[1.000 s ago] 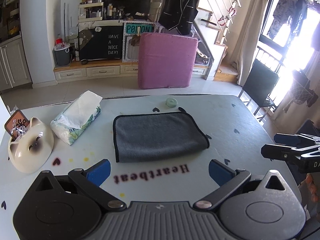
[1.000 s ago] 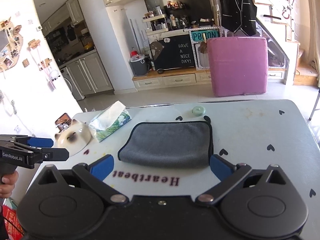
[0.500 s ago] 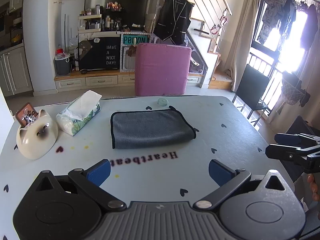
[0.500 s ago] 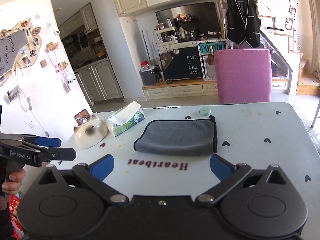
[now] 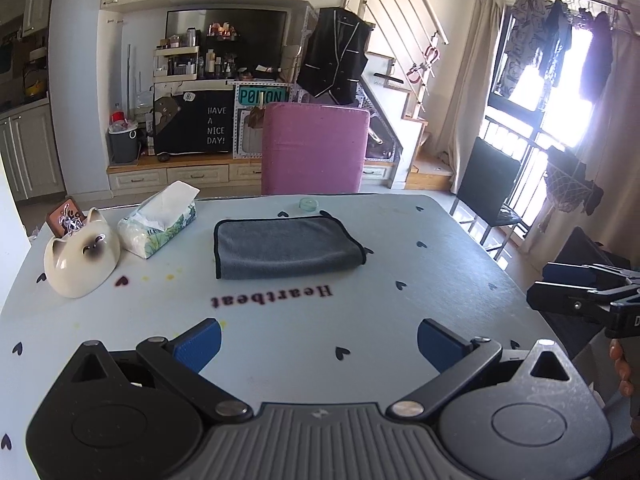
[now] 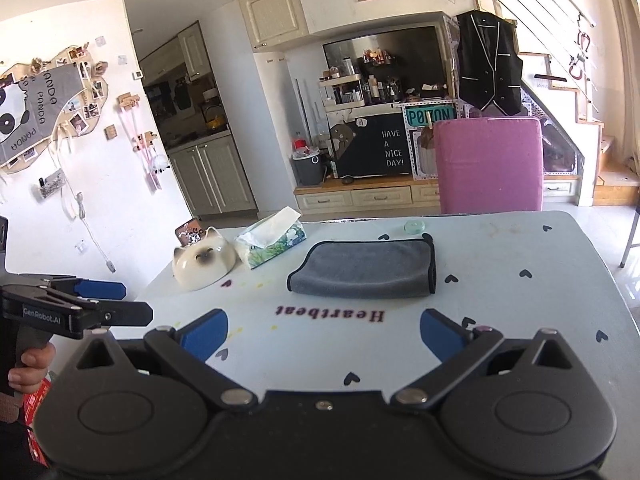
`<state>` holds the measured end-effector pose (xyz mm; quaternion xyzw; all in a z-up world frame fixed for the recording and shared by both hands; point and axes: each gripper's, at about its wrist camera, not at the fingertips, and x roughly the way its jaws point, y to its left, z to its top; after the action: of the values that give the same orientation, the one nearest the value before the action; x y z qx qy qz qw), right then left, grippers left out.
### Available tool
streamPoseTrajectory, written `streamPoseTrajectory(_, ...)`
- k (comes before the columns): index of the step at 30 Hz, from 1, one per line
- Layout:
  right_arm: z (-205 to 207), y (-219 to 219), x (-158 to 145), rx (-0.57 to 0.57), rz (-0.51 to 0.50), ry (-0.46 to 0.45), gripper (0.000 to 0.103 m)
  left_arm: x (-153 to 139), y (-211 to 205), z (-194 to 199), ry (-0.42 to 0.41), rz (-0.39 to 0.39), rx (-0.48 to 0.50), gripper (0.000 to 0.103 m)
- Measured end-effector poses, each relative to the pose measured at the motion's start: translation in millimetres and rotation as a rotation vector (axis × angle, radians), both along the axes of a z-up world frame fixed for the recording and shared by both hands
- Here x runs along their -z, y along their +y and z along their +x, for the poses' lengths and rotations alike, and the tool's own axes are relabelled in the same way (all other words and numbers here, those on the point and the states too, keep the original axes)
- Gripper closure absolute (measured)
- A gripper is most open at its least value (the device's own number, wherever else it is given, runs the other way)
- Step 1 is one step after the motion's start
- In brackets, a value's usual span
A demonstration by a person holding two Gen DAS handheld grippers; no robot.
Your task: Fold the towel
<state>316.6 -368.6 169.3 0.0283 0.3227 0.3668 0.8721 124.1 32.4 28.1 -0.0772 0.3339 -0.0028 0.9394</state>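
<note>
Towel (image 5: 285, 247): grey plush cloth with dark piped edging, folded into a flat rectangle with rounded corners, lying toward the far edge of the table (image 5: 440, 280). Table surface smooth, pale blue, printed with small black hearts. Near the far left corner: glossy cream cat-shaped ceramic bowl (image 5: 82, 258) and soft-pack tissue box (image 5: 158, 226). Left gripper (image 5: 318, 346) and right gripper (image 6: 324, 334): jaws spread wide, blue textured pads, holding nothing, both above the near edge.
</note>
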Motion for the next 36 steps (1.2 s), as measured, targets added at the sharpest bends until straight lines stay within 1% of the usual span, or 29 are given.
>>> streamPoseTrajectory(8, -35.2, -10.9, -2.3, -0.012, 0.001, -0.017, 0.001, 4.1, -8.2, -35.7, -0.008, -0.006, -0.001, 0.0)
streamPoseTrajectory(14, -59.3, -16.0, -4.9, -0.018, 0.001, -0.038, 0.001, 7.6, -11.9, -56.8, -0.013, -0.017, -0.006, 0.0)
streamPoseTrajectory(18, -71.8, -19.3, -5.1, -0.026, -0.007, -0.042, 0.001, 8.1, -13.6, -67.7, -0.021, -0.009, -0.004, 0.0)
streamPoseTrajectory(25, -87.3, -28.3, -2.3, -0.019, 0.0, -0.03, 0.001, 14.2, -14.6, -77.5, -0.01, -0.014, 0.004, 0.0)
streamPoseTrajectory(31, -96.9, -36.9, -0.8, 0.0, -0.009, -0.03, 0.001, 16.4, -15.0, -87.4, -0.02, -0.03, 0.01, 0.0)
streamPoseTrajectory(36, -104.8, -41.1, -1.6, -0.008, -0.016, -0.031, 0.001, 16.7, -17.9, -95.3, -0.025, -0.033, 0.015, 0.0)
